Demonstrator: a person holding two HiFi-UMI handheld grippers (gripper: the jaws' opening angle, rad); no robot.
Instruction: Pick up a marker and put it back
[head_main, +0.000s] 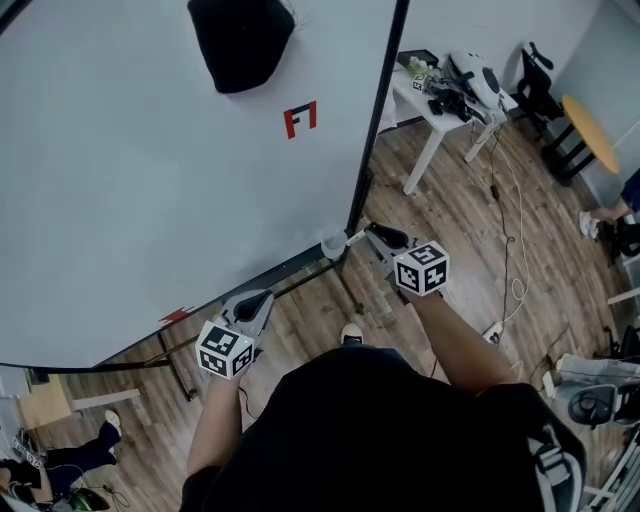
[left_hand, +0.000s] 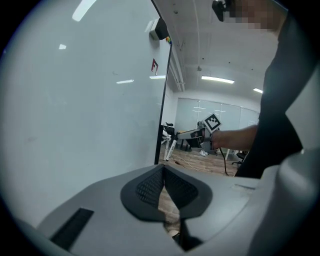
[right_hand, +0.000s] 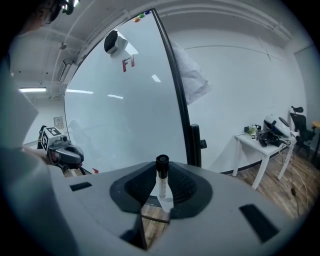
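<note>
You face one smooth, glossy whiteboard (head_main: 150, 180) in a thin black frame, standing on a wood-plank floor (head_main: 450, 220); one white table (head_main: 425, 110) stands to your right. Your right gripper (right_hand: 162, 187) clamps the single marker (right_hand: 162, 177), white barrel and black cap, upright beside the board's edge. Your left gripper (left_hand: 164, 172) has its ribbed jaws together, empty.

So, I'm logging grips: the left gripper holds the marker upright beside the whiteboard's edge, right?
No, the right gripper holds it. The right gripper view shows the marker upright between that gripper's pads, beside the whiteboard edge. The left gripper is shut on nothing.
</note>
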